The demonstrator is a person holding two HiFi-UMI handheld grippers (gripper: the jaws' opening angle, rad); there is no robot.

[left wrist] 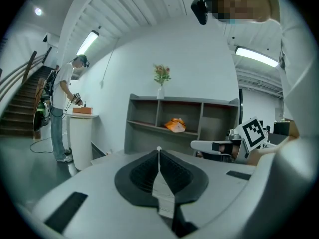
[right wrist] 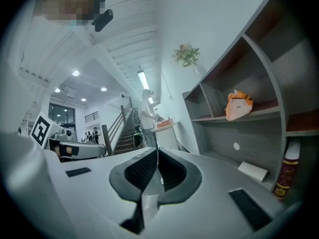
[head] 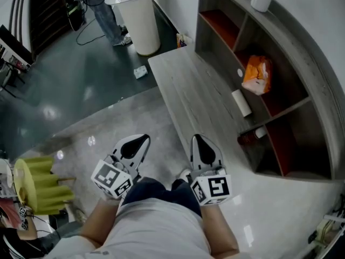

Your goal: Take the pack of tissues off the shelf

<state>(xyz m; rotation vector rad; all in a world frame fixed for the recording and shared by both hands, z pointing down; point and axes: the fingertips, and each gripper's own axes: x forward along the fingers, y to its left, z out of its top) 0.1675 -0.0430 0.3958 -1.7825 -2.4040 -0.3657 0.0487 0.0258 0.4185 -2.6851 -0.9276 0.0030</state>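
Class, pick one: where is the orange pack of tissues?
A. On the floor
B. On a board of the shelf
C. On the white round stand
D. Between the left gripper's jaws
B: the pack of tissues lies on the shelf, apart from the shut, empty left gripper and right gripper.

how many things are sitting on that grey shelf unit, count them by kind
orange pack of tissues: 1
vase of flowers: 1
white roll: 1
dark bottle with white cap: 1
total: 4
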